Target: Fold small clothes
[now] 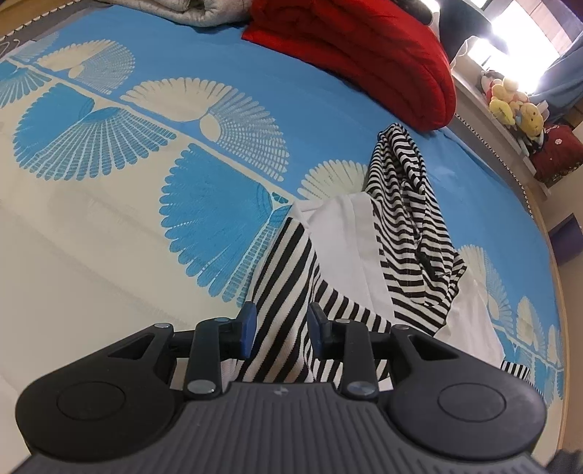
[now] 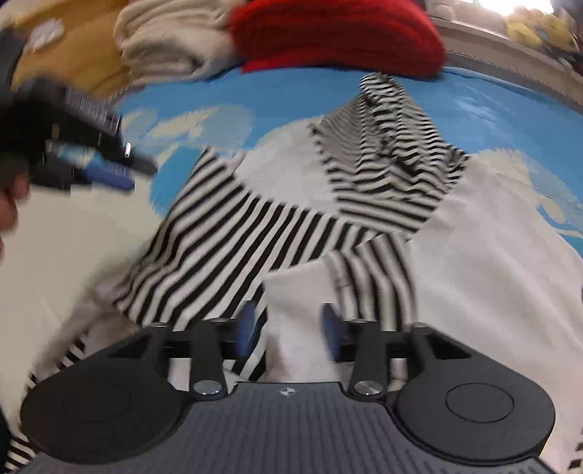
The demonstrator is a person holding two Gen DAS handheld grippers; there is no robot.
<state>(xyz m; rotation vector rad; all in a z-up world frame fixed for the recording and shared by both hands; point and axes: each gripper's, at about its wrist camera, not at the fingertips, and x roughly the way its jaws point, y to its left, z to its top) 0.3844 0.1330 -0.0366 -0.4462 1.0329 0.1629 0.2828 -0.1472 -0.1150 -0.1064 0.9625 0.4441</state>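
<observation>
A black-and-white striped garment with white panels (image 1: 404, 226) lies crumpled on the blue and cream bedspread (image 1: 109, 233); it also fills the right wrist view (image 2: 226, 233). My left gripper (image 1: 281, 321) is open, its blue pads on either side of a striped strip of the cloth, just above it. My right gripper (image 2: 289, 324) is open over a white part of the garment near its striped edge; that view is blurred. The left gripper also shows in the right wrist view (image 2: 105, 171), at the left above the bed.
A folded red blanket (image 1: 368, 54) and a grey-beige folded blanket (image 1: 171, 12) lie at the far side of the bed. Plush toys (image 1: 510, 102) sit on a shelf beyond the bed's right edge, under a bright window.
</observation>
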